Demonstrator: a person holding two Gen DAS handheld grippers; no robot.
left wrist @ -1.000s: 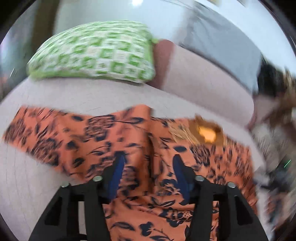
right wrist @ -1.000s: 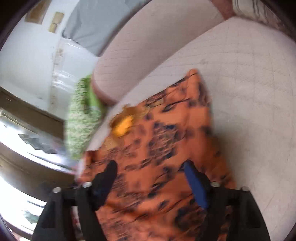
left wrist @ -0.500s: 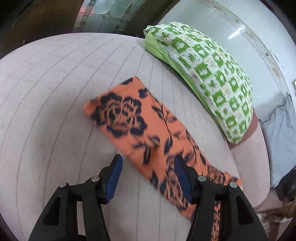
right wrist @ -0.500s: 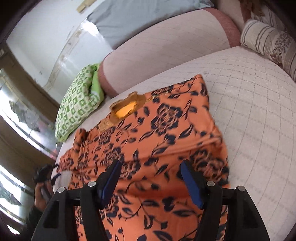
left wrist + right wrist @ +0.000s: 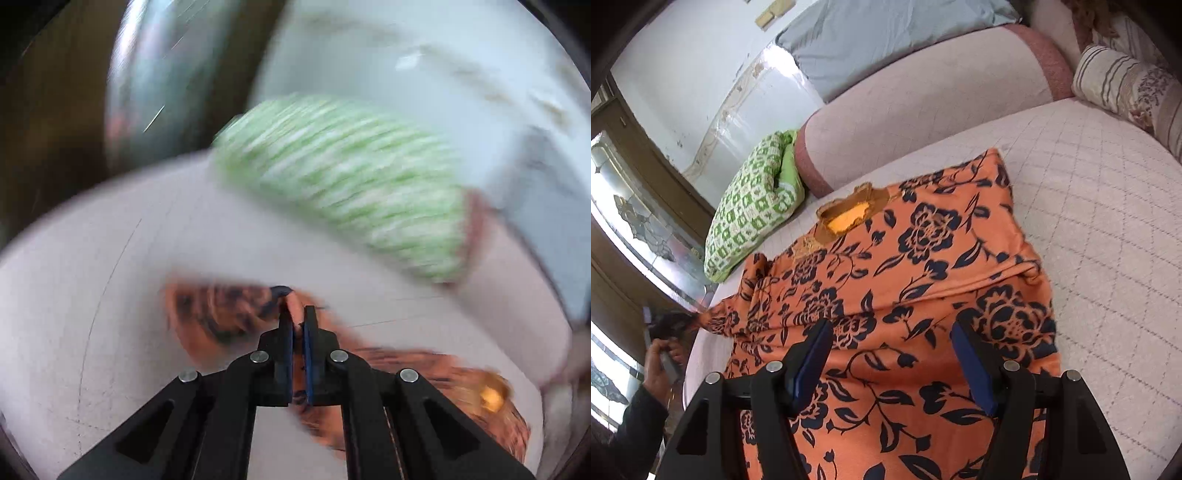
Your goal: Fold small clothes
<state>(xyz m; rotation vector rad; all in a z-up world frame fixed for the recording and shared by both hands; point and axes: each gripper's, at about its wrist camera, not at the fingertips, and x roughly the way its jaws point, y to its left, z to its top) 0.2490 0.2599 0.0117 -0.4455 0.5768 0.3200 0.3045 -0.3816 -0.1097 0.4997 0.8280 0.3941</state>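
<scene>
An orange top with dark floral print (image 5: pixel 916 266) lies spread on the pale quilted bed, neck opening toward the headboard. My right gripper (image 5: pixel 892 332) is open above the middle of the top, touching nothing. In the blurred left wrist view, my left gripper (image 5: pixel 297 314) is shut on the end of the top's left sleeve (image 5: pixel 221 314); cloth shows between the blue pads. In the right wrist view the left gripper (image 5: pixel 670 325) holds the sleeve pulled out at the bed's left edge.
A green and white checked pillow (image 5: pixel 753 203) lies at the bed's far left (image 5: pixel 343 177). A padded pink headboard (image 5: pixel 923 107) runs behind. A striped floral pillow (image 5: pixel 1126 85) sits at the far right. The bed's edge (image 5: pixel 698 354) is at the left.
The left gripper has closed on the sleeve end and is moving fast, so its view is blurred. The right gripper has stayed open over the top, barely moved.
</scene>
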